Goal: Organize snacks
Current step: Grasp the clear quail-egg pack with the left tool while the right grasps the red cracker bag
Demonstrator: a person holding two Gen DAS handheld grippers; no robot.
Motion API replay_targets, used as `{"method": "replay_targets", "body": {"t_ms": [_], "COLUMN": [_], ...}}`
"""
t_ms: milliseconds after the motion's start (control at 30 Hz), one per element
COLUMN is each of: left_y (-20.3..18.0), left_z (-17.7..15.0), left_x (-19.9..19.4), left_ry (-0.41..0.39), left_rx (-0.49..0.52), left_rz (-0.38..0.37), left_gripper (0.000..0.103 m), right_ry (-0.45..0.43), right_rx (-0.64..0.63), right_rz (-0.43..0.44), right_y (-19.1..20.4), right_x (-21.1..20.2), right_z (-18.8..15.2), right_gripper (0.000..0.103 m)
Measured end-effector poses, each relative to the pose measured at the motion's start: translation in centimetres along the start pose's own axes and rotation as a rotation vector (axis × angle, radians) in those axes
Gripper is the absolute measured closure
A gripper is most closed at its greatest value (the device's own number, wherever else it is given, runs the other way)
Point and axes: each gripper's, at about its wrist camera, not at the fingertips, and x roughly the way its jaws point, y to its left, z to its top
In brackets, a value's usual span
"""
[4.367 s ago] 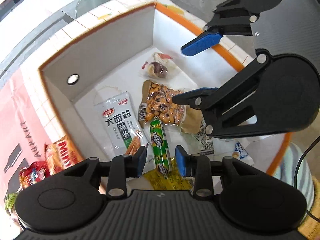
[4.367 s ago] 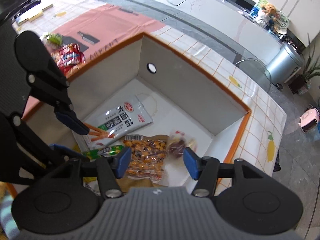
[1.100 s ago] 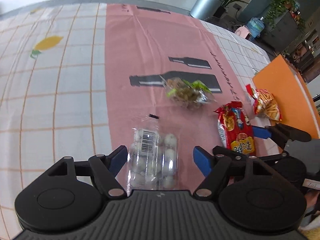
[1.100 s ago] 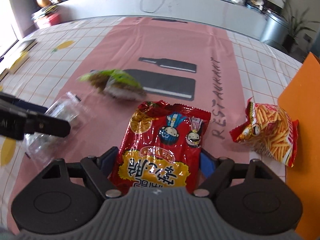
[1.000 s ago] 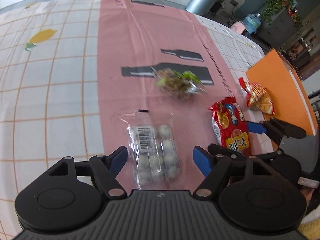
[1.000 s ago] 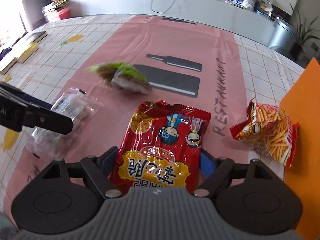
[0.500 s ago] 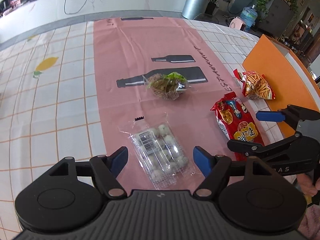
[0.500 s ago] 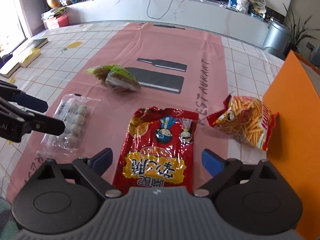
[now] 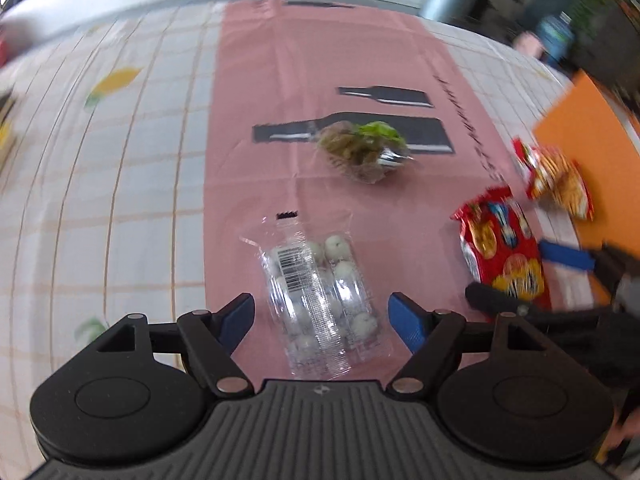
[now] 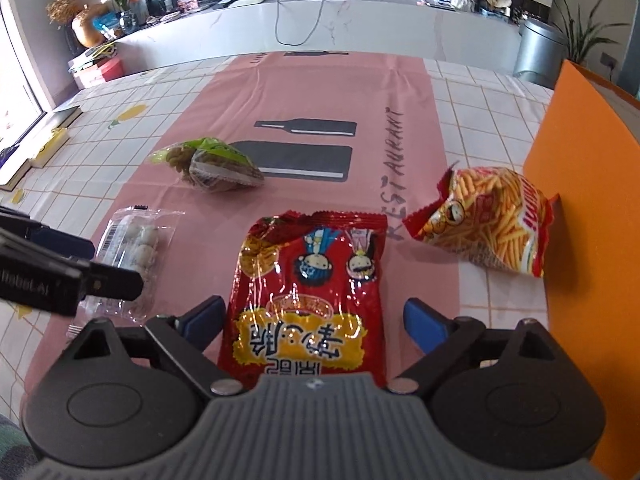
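My left gripper (image 9: 322, 318) is open, its jaws on either side of a clear pack of white balls (image 9: 318, 296) that lies on the pink runner (image 9: 256, 80). My right gripper (image 10: 314, 320) is open around the near end of a flat red snack bag (image 10: 310, 292). The red bag also shows in the left wrist view (image 9: 500, 252), and the clear pack in the right wrist view (image 10: 130, 248). A green-topped bag of brown snacks (image 10: 208, 166) lies farther back. A red bag of fries-like sticks (image 10: 492, 220) leans against the orange box wall (image 10: 588, 200).
The table has a white tiled cloth (image 10: 100, 152) with fruit prints. The left gripper's arm (image 10: 60, 276) reaches in from the left in the right wrist view. Books (image 10: 24, 160) lie at the far left edge. A bin (image 10: 538, 48) stands beyond the table.
Both grippers left the box and now hover low over the runner. In the last half second the left gripper moved closer over the clear pack and the right one closer over the red bag.
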Motion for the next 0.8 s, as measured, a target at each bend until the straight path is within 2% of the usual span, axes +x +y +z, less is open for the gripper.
{"method": "replay_targets", "body": {"t_ms": [67, 233, 367, 500, 633, 800], "left_y": [-0.1, -1.5, -2.5, -3.2, -3.3, -3.4], "left_z": [0.0, 0.0, 0.1, -0.1, -0.3, -0.2], "left_x": [0.2, 0.6, 1.1, 1.5, 1.2, 1.0], "left_ry": [-0.003, -0.017, -0.023, -0.041, -0.064, -0.061], "left_rx": [-0.053, -0.098, -0.085, -0.07, -0.089, -0.089], "left_rz": [0.022, 0.125, 0.195, 0.241, 0.233, 0.24], "left_gripper": [0.014, 0.016, 0.016, 0.017, 0.035, 0.042], "right_ry": [-0.007, -0.029, -0.031, -0.03, -0.044, -0.046], "right_rx": [-0.016, -0.055, -0.065, -0.047, -0.064, -0.05], "right_rz": [0.008, 0.026, 0.035, 0.051, 0.058, 0.072], "right_y": [0.0, -0.1, -0.1, -0.2, -0.3, -1.2], "right_x": [0.2, 0.6, 0.7, 0.7, 0.3, -0.2], "right_z": [0.1, 0.7, 0.8, 0.3, -0.1, -0.1], "right_gripper": [0.012, 0.013, 0.016, 0.024, 0.03, 0.035]}}
